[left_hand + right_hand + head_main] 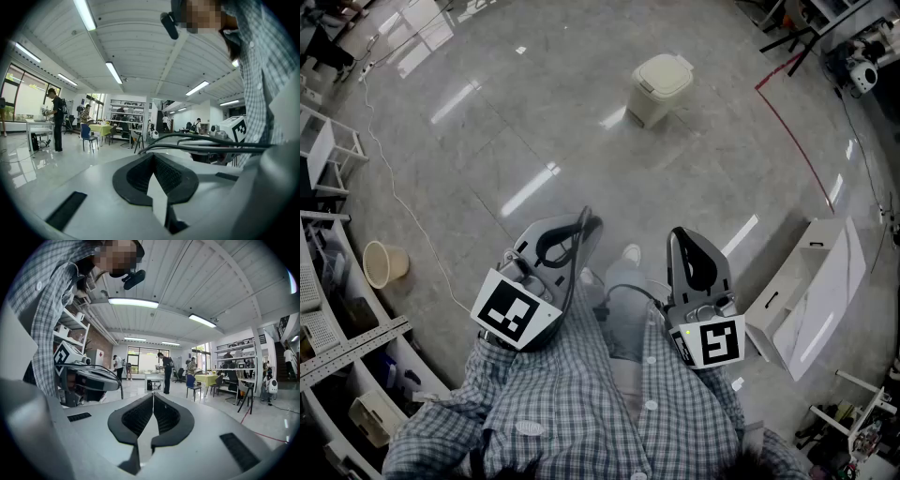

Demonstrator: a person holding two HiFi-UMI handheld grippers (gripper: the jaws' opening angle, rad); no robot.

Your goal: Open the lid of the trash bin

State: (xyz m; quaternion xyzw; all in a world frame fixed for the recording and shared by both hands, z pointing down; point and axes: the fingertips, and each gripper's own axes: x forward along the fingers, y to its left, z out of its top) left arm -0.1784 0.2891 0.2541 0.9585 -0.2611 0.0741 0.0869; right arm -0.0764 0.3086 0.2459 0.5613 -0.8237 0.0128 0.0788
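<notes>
A cream trash bin (659, 88) with its lid down stands on the grey floor, far ahead of me. My left gripper (586, 223) and right gripper (677, 238) are held close to my body, well short of the bin. Each one points up and forward, jaws pressed together with nothing between them. In the left gripper view the left gripper (152, 156) shows shut tips against the room, and the right gripper (153, 394) looks the same in its own view. The bin appears in neither gripper view.
A long white box (811, 291) lies on the floor to my right. A tan bucket (382, 263) sits at the left beside shelving (337, 328). A red floor line (795, 141) runs behind the bin. People, tables and chairs (199, 383) stand across the room.
</notes>
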